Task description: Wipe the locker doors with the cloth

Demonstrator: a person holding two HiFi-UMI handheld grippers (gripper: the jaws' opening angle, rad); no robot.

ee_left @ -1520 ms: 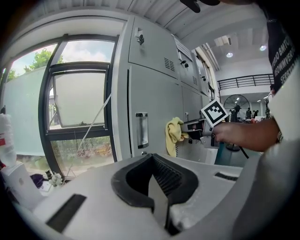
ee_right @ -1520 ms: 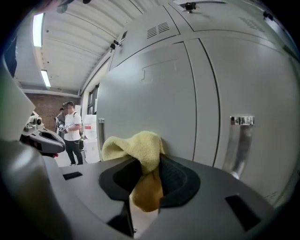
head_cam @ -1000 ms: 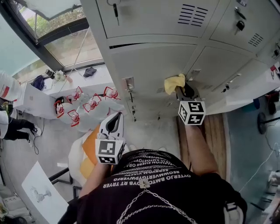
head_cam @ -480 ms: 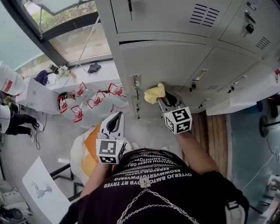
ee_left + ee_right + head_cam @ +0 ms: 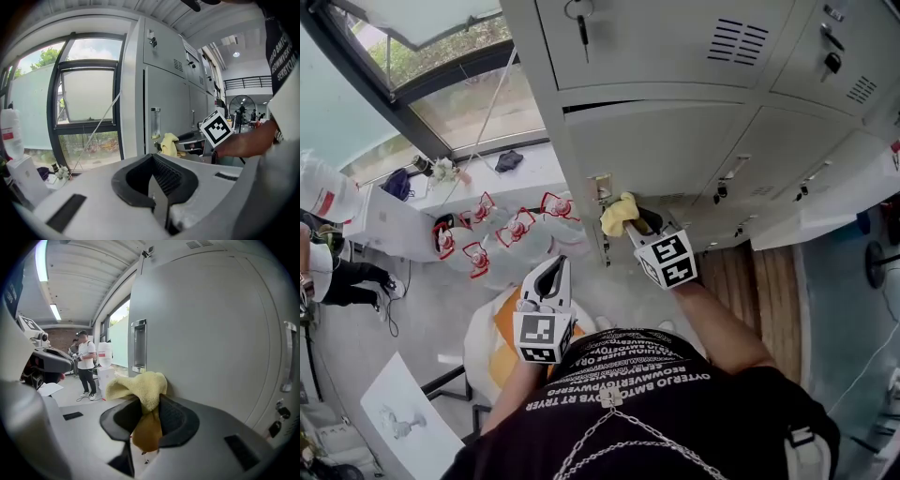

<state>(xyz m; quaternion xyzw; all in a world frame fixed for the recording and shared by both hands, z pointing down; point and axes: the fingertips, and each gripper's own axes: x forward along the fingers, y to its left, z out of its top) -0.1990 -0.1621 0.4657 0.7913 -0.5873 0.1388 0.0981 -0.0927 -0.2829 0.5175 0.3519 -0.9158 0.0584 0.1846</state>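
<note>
A bank of grey metal lockers (image 5: 675,150) fills the top of the head view. My right gripper (image 5: 636,223) is shut on a yellow cloth (image 5: 617,214), which presses against a lower locker door (image 5: 211,333) close to its recessed handle (image 5: 138,346). In the right gripper view the cloth (image 5: 140,390) bunches out of the jaws and touches the door. My left gripper (image 5: 551,277) hangs low and away from the lockers, jaws shut with nothing in them. From the left gripper view, the cloth (image 5: 169,143) and the right gripper's marker cube (image 5: 216,129) show beside the lockers.
A window (image 5: 441,75) runs along the left wall, with a white ledge below holding red-and-white items (image 5: 502,230). A person (image 5: 86,363) in a white shirt stands far off down the room. A wooden floor strip (image 5: 759,272) lies in front of the lockers at right.
My right gripper has carried the cloth leftward across the locker door, from its right part to the handle at its left edge. The left gripper has stayed low.
</note>
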